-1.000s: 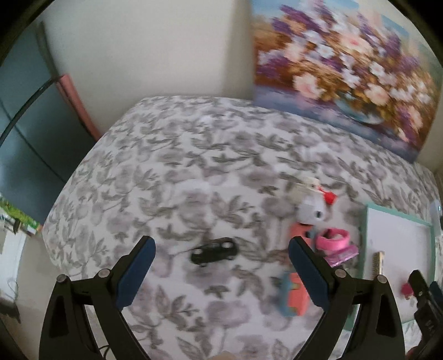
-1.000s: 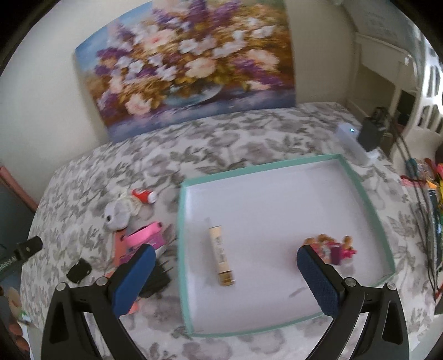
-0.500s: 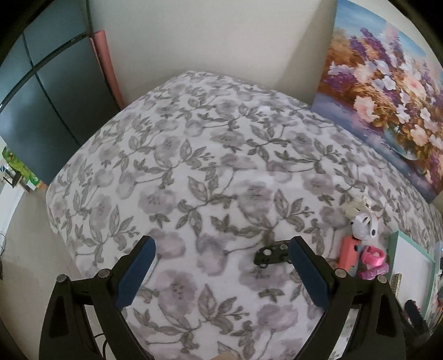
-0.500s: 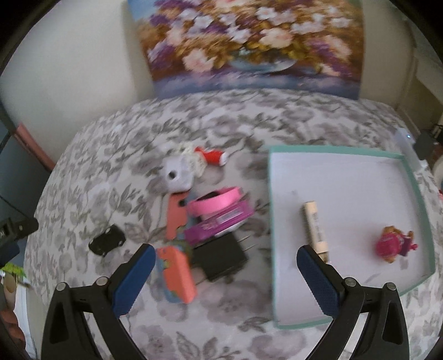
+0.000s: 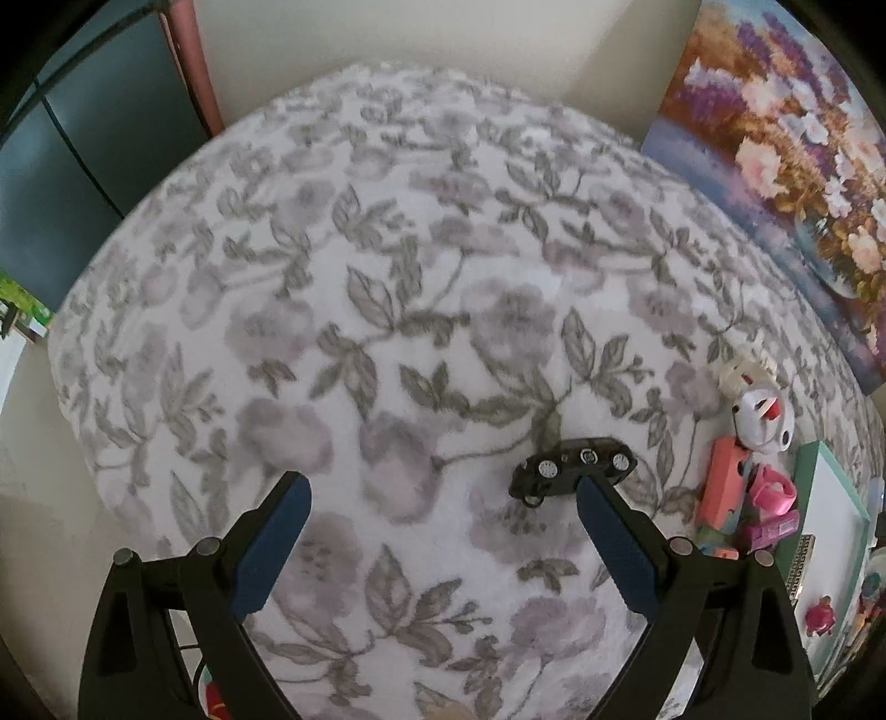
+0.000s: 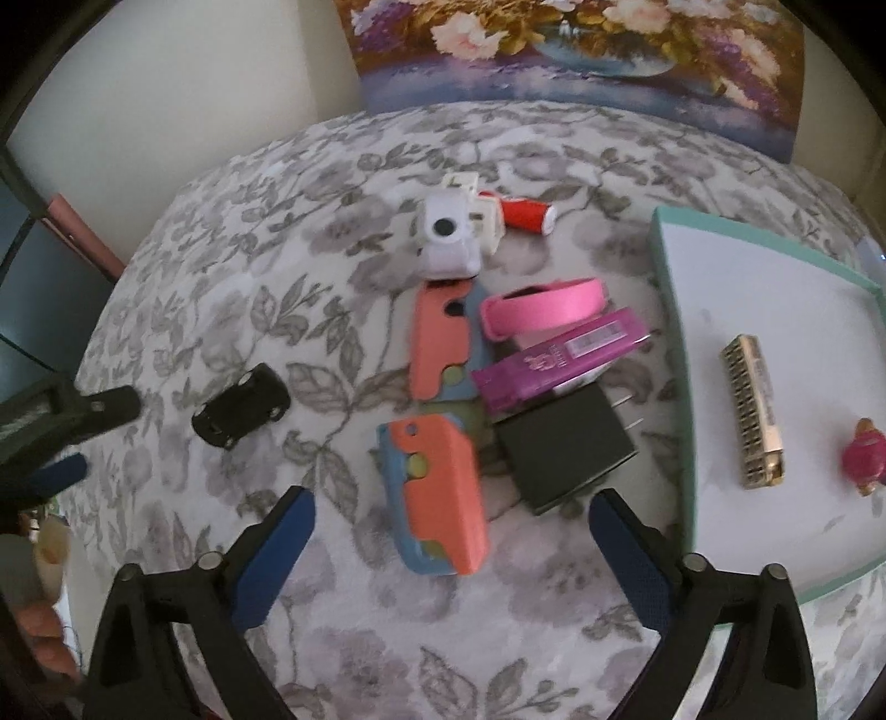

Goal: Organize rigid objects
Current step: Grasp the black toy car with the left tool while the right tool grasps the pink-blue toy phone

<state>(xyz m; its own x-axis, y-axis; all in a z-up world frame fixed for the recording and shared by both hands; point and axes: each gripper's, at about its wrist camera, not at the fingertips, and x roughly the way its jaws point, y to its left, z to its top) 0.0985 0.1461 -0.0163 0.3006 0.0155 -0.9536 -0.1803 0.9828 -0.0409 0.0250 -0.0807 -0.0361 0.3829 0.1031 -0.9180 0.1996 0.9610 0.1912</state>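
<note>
A black toy car (image 5: pixel 571 473) (image 6: pixel 242 405) lies on the floral bedspread, just beyond the right finger of my open, empty left gripper (image 5: pixel 440 512). My right gripper (image 6: pixel 451 520) is open and empty above a coral and blue block (image 6: pixel 437 494). Beyond it lie a black charger (image 6: pixel 565 447), a purple case (image 6: pixel 559 359), a pink band (image 6: pixel 542 306), a second coral piece (image 6: pixel 440 346), a white toy camera (image 6: pixel 447 237) and a red spool (image 6: pixel 526 216). The teal-rimmed white tray (image 6: pixel 673 354) holds a harmonica (image 6: pixel 753 412) and a pink figurine (image 6: pixel 864 457).
A flower painting (image 6: pixel 576 50) leans on the wall behind the bed. The bed's left edge (image 5: pixel 72 387) drops off toward a dark cabinet (image 5: pixel 83 144). My left gripper's fingers (image 6: pixel 61 471) show at the left of the right wrist view.
Both grippers have swung left. The right one moved from over the tray to over the object pile. The left view now centres on bare bedspread with the car near its right finger.
</note>
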